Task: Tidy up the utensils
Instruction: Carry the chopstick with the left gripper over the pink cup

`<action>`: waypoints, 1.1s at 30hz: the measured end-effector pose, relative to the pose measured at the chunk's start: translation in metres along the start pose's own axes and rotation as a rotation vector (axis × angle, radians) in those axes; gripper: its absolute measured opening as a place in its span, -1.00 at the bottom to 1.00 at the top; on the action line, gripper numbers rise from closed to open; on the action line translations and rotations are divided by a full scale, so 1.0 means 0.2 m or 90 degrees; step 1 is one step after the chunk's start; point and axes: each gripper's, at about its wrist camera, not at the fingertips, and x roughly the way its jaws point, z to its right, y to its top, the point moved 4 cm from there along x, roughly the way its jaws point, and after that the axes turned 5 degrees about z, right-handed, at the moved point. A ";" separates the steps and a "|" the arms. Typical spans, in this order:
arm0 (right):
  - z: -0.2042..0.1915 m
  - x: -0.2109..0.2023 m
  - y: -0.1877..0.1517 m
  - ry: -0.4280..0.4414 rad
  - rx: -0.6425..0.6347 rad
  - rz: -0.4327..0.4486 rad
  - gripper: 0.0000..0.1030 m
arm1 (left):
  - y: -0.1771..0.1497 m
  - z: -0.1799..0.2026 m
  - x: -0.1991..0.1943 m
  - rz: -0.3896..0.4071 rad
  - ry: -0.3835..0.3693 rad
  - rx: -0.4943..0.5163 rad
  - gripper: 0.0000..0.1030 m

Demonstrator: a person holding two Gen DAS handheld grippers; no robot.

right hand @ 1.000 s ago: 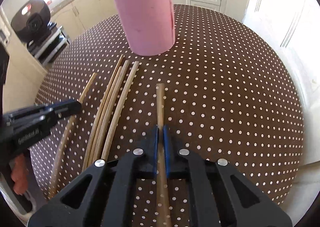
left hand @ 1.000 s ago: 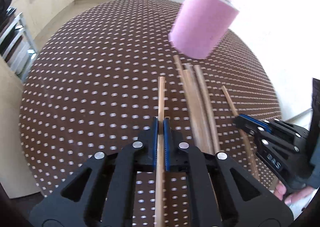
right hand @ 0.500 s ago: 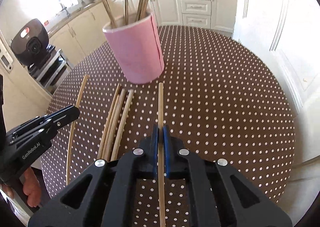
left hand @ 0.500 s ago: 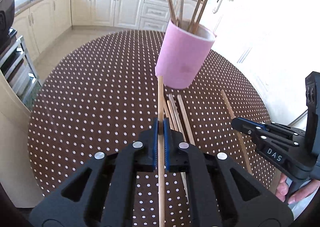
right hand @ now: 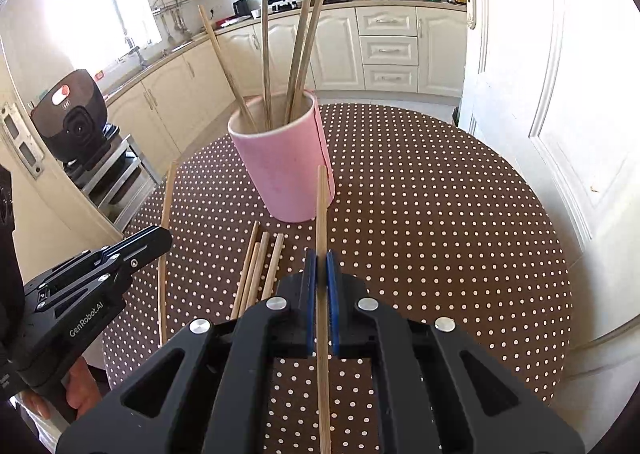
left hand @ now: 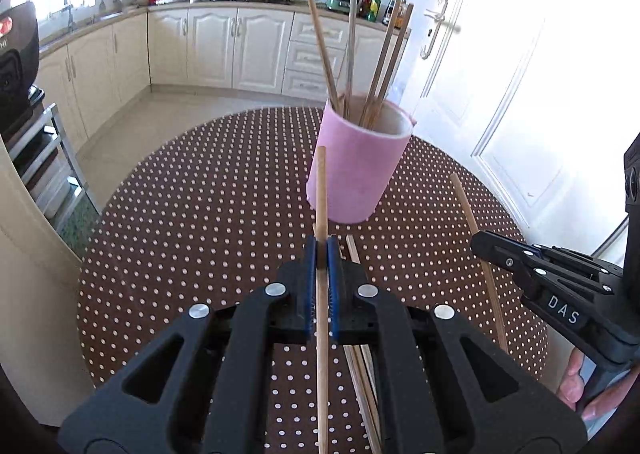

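Clenched, left gripper [left hand: 321, 250] and right gripper [right hand: 321, 254], each on one thin wooden chopstick [left hand: 321, 190] short of the pink cylindrical holder [right hand: 282, 162] on the brown dotted tablecloth [right hand: 440, 214]; risking tips striking the rim, toppling it.

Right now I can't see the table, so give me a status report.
Left gripper and right gripper each shut on a chopstick. Pink cup ahead, four chopsticks inside. Loose chopsticks on table. Nothing in the way.

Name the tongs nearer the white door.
Right. The right tongs hang on the table's side next to the white door; the left tongs are farther off, beyond the loose chopsticks.
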 end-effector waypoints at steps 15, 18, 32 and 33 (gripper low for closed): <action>-0.05 -0.16 0.13 0.005 0.016 0.122 -0.92 | 0.11 0.09 -0.10 0.067 -0.007 0.030 -0.88; -0.05 -0.19 0.16 0.010 0.020 0.144 -0.92 | 0.13 0.10 -0.11 0.074 -0.010 0.028 -0.88; -0.02 -0.24 0.30 0.040 0.049 0.218 -0.92 | 0.29 0.11 -0.18 0.118 -0.010 0.015 -0.88; -0.02 -0.24 0.32 0.040 0.050 0.224 -0.92 | 0.31 0.11 -0.18 0.121 -0.010 0.015 -0.88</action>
